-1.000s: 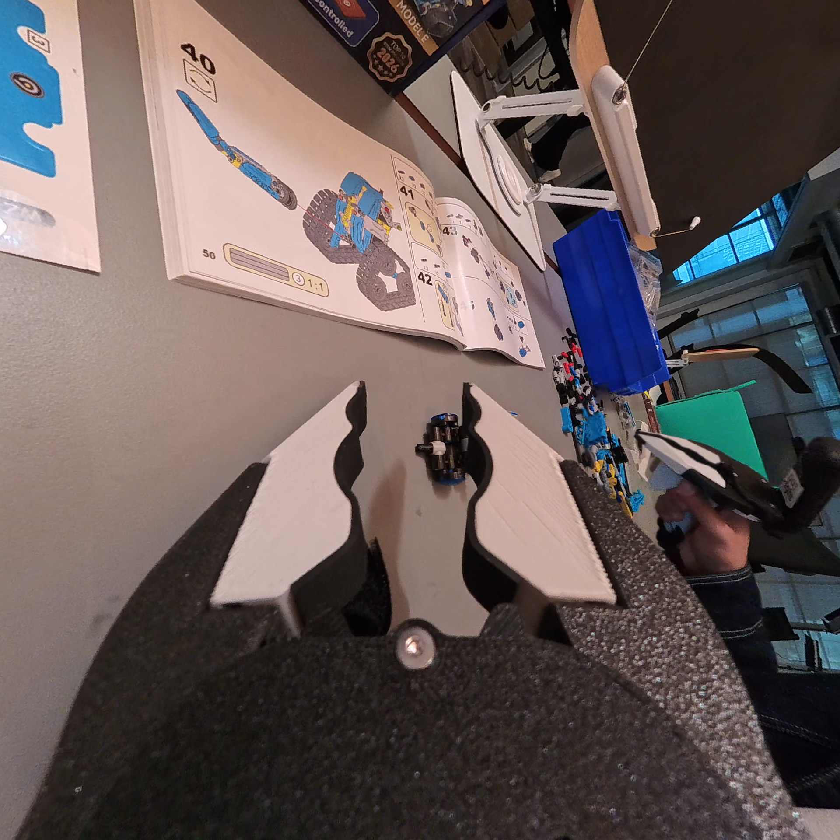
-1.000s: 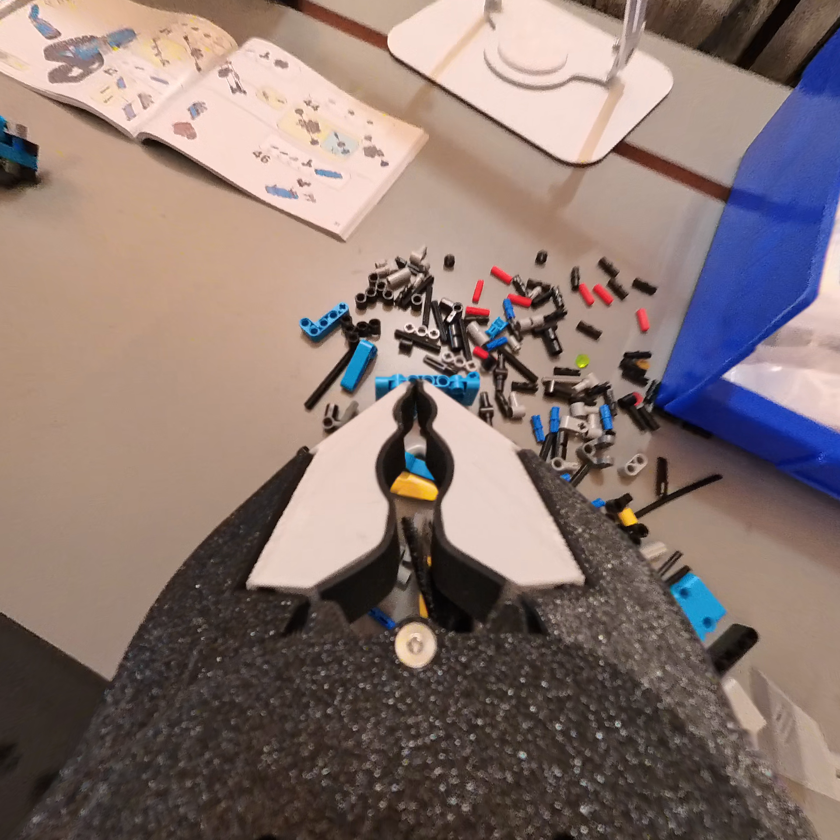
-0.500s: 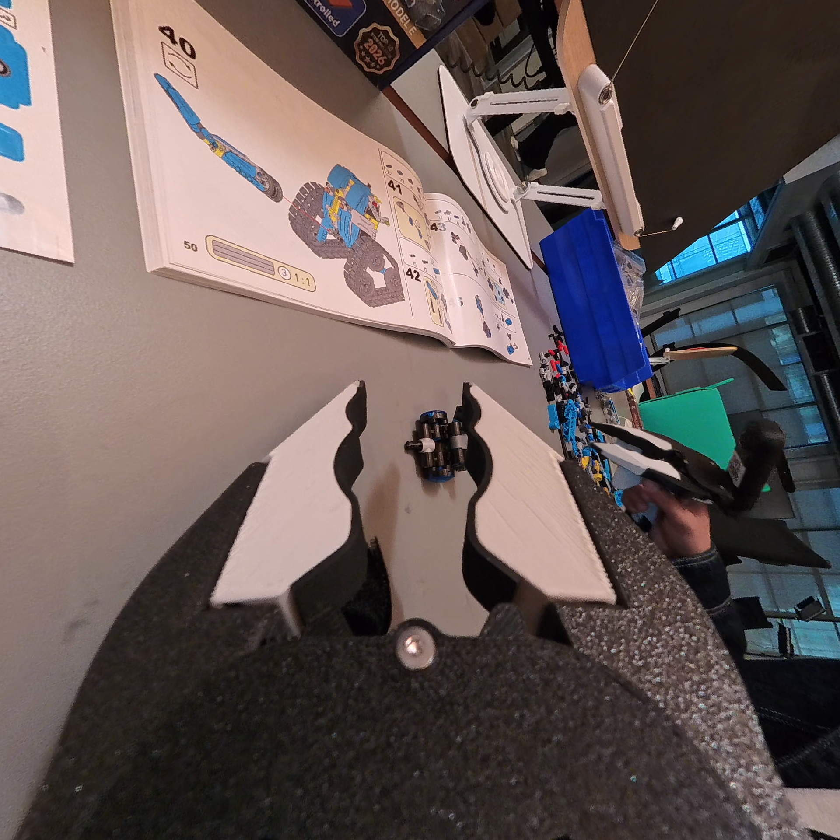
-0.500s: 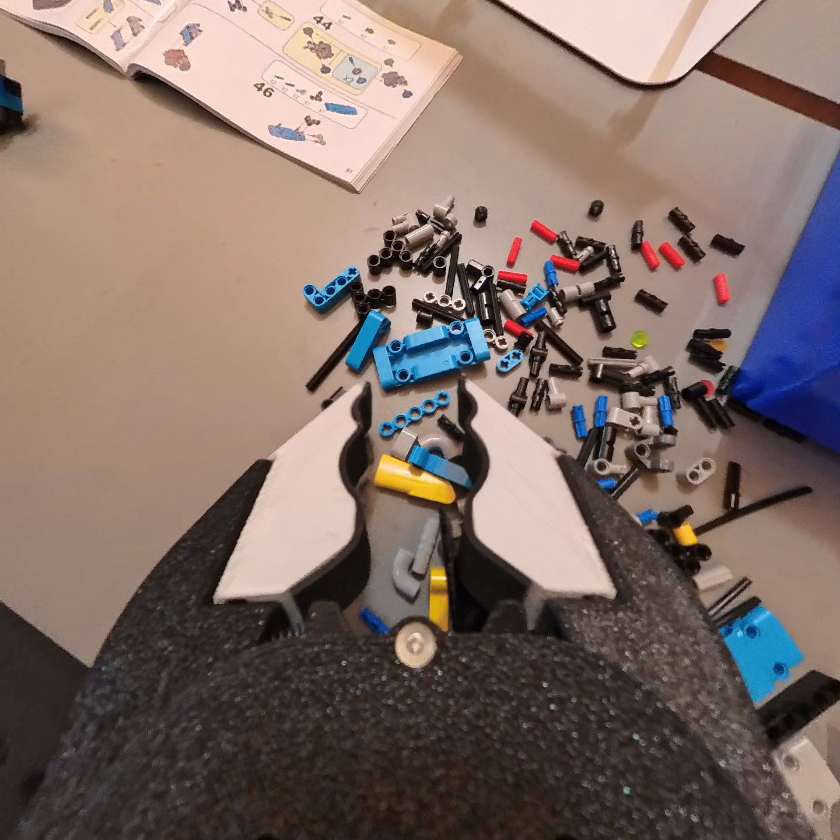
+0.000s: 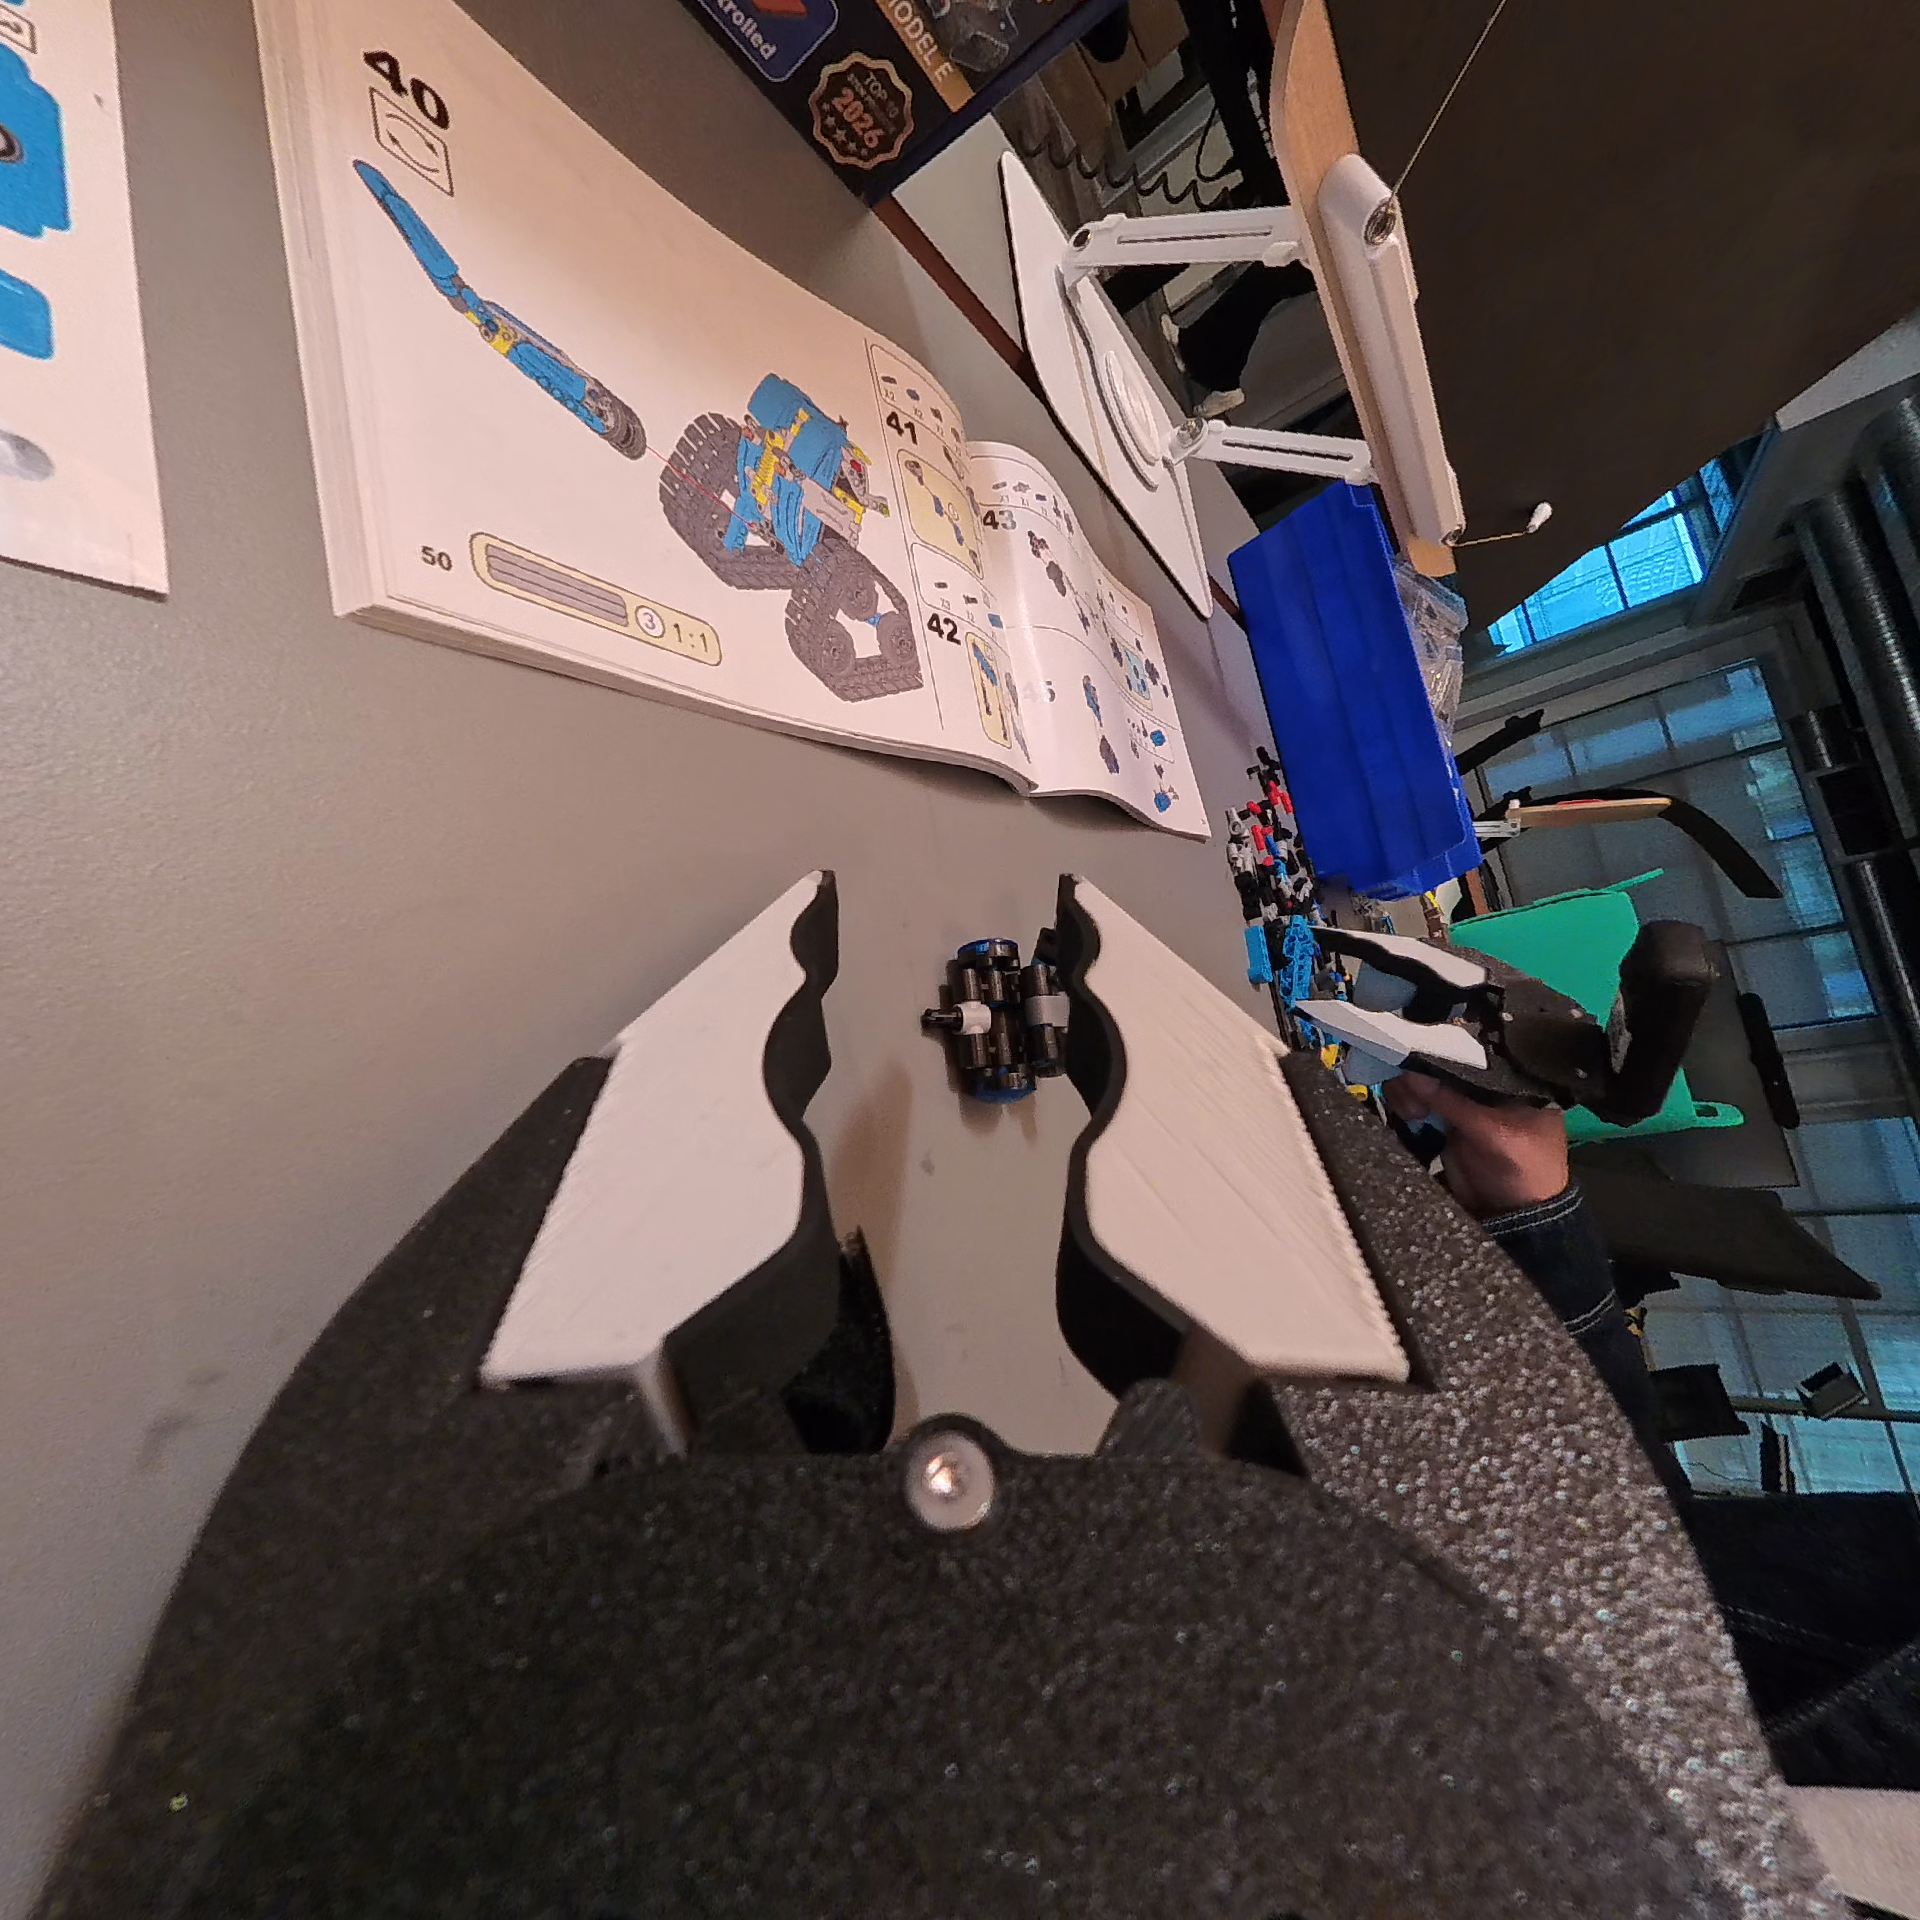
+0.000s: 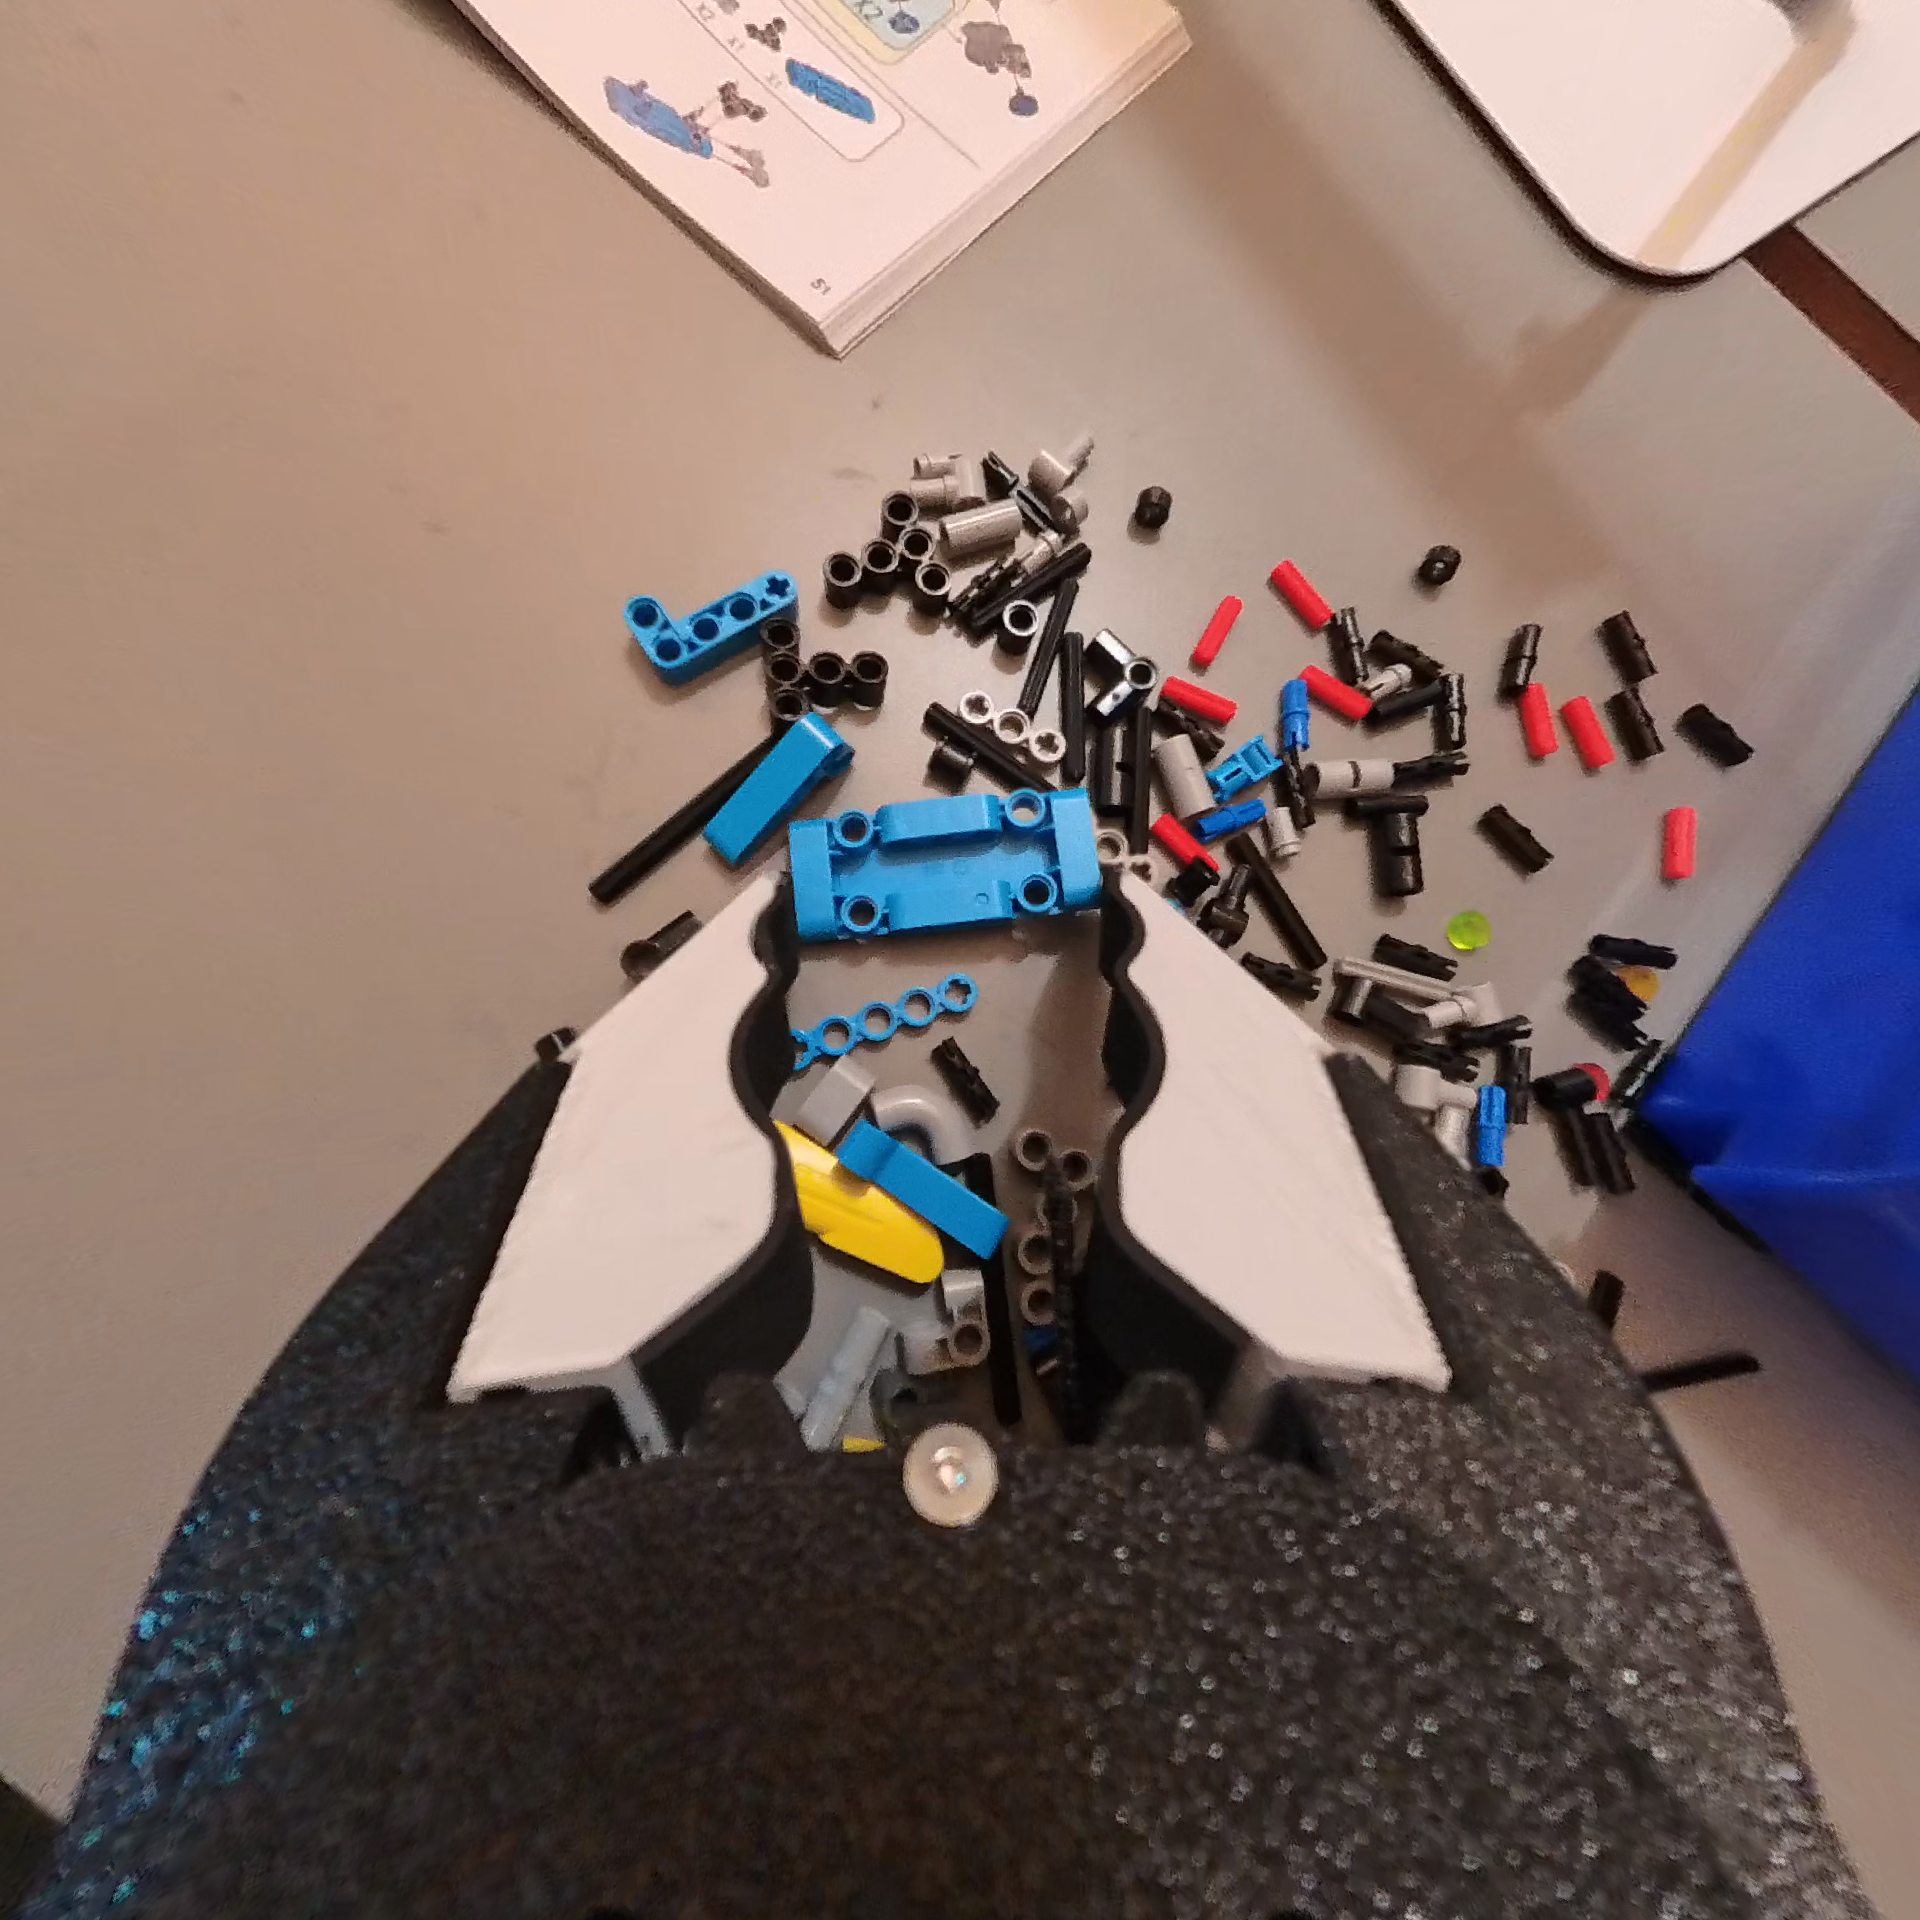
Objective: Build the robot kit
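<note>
My left gripper [image 5: 945, 883] is open over the grey table. A small black, grey and blue brick assembly [image 5: 1000, 1027] lies between its fingers, close against the right finger. My right gripper [image 6: 940, 894] is open and low over a pile of small building parts [image 6: 1195, 748]. Its tips flank a wide blue plate with holes [image 6: 940, 862]. A thin blue perforated beam [image 6: 883, 1020], a yellow curved piece [image 6: 862, 1216] and a blue slope piece [image 6: 920, 1184] lie between its fingers. The right gripper also shows far off in the left wrist view [image 5: 1340, 987].
An open instruction booklet [image 5: 644, 447] lies beyond the left gripper; its corner shows in the right wrist view [image 6: 883, 135]. A blue bin [image 5: 1340, 686] stands at the right of the pile [image 6: 1818, 1039]. A white lamp base [image 5: 1101, 395] sits behind. A white sheet [image 5: 62, 312] lies far left. One gripper's finger ends stand about 40 cm off the other's.
My right gripper went from shut to wide open and moved closer down over the parts pile. The left gripper stayed open around the small assembly with only slight drift.
</note>
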Motion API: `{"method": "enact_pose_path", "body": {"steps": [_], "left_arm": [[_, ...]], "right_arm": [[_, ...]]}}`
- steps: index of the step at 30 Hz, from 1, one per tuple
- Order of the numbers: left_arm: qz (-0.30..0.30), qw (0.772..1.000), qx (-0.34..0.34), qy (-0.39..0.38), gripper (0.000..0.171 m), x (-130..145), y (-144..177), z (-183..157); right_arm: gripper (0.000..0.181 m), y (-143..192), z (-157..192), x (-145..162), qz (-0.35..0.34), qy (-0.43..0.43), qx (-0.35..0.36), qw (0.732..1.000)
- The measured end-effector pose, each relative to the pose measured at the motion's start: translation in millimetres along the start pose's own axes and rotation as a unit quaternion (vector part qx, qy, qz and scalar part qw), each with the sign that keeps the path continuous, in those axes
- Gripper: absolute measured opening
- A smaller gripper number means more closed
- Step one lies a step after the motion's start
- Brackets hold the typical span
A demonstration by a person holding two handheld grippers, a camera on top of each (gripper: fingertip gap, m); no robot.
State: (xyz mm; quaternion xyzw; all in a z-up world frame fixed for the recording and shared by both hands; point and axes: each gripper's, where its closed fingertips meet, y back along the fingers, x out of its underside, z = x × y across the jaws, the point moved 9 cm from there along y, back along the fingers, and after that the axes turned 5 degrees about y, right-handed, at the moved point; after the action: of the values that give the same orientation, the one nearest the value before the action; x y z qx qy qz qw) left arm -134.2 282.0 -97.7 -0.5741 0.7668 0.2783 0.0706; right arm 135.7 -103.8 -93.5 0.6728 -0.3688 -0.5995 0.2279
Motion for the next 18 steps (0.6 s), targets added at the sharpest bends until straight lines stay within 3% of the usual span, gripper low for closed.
{"method": "enact_pose_path", "body": {"steps": [6, 8, 12, 15, 18], "left_arm": [[-0.001, 1.000, 0.002, 0.001, 0.042, 0, 0, 0], [-0.001, 1.000, 0.003, 0.001, 0.042, 0, 0, -1], [0.002, 1.000, 0.006, -0.005, 0.042, 0, -1, -4], [0.000, 1.000, 0.008, -0.008, 0.042, 0, 0, -5], [-0.001, 1.000, 0.005, -0.010, 0.042, 1, 2, -4]], "right_arm": [[0.058, 30, 4, -22, -0.016, 0.033, 0.087, 0.996], [0.058, 34, 30, -46, -0.063, 0.017, 0.034, 0.997], [0.058, -8, 123, -81, -0.067, -0.001, -0.144, 0.987], [0.058, -36, 171, -97, -0.053, 0.012, -0.188, 0.981], [0.058, -48, 186, -103, -0.045, 0.039, -0.188, 0.980]]}}
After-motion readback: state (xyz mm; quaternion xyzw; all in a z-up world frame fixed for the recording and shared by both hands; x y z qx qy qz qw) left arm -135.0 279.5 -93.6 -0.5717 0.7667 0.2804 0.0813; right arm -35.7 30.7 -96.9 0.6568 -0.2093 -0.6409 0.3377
